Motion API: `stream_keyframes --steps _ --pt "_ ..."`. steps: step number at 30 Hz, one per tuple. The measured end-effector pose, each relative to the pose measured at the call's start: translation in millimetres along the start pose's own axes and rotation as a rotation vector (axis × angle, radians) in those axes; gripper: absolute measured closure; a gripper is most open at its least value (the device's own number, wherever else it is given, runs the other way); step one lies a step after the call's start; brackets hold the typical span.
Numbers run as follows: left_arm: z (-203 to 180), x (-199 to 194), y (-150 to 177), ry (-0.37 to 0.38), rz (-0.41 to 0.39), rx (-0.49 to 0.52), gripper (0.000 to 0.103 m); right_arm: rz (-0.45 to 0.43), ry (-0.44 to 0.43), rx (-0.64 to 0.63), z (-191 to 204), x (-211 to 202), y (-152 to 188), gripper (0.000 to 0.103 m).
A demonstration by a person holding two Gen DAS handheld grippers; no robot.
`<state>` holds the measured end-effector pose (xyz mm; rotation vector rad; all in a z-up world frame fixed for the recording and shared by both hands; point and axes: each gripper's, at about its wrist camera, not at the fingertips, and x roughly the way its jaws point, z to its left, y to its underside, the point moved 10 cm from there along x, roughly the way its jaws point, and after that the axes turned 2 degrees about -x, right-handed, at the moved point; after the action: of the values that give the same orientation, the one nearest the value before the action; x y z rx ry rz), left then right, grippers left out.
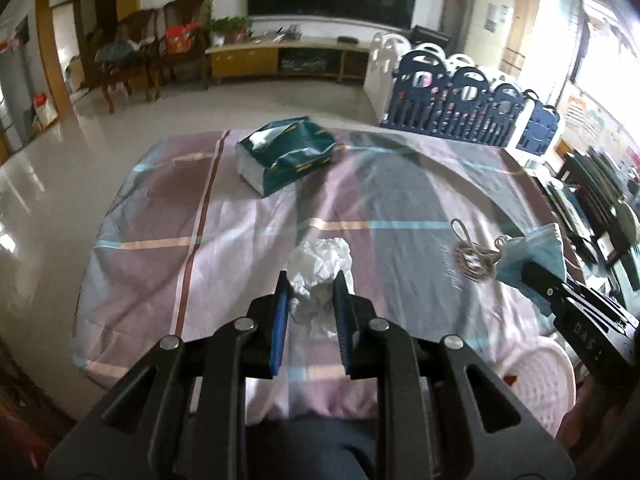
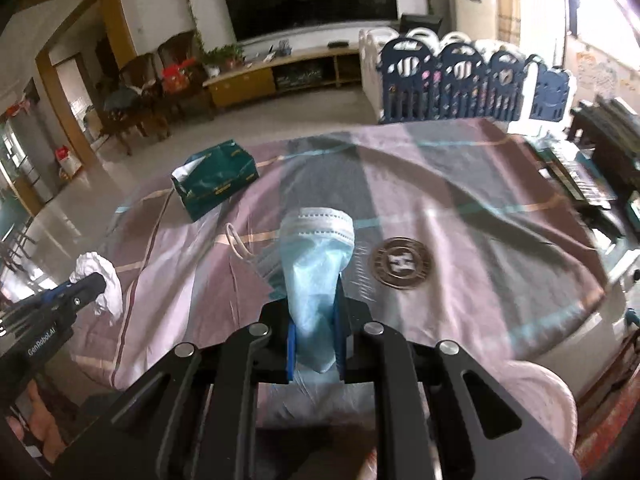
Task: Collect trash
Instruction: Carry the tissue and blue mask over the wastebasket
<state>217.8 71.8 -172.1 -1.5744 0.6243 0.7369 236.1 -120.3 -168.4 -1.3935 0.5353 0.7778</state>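
A crumpled white tissue (image 1: 318, 264) sits between the blue pads of my left gripper (image 1: 311, 280), which is shut on it above the plaid tablecloth (image 1: 160, 216). In the right wrist view the same tissue (image 2: 105, 276) hangs from the left gripper (image 2: 90, 284) at the left edge. My right gripper (image 2: 314, 308) is shut on a light blue face mask (image 2: 316, 264), pinched lengthwise, and one ear loop (image 2: 236, 246) trails to the left. The left wrist view shows the mask (image 1: 540, 246) in the right gripper (image 1: 538, 274) at the right.
A dark green tissue pack (image 1: 286, 152) (image 2: 214, 178) lies at the far left of the table. A round emblem (image 2: 401, 263) marks the cloth. A pink woven basket (image 1: 536, 376) (image 2: 540, 392) stands near the front right edge. A blue and white playpen fence (image 1: 464, 96) stands beyond.
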Motion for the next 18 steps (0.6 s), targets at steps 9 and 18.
stream_keyframes --steps 9,18 --pt "-27 -54 27 0.043 -0.039 0.051 0.081 -0.024 0.022 0.069 -34 -53 30 0.087" --pt "-45 -78 45 0.078 -0.058 0.092 0.081 -0.020 0.065 0.100 -53 -83 56 0.087"
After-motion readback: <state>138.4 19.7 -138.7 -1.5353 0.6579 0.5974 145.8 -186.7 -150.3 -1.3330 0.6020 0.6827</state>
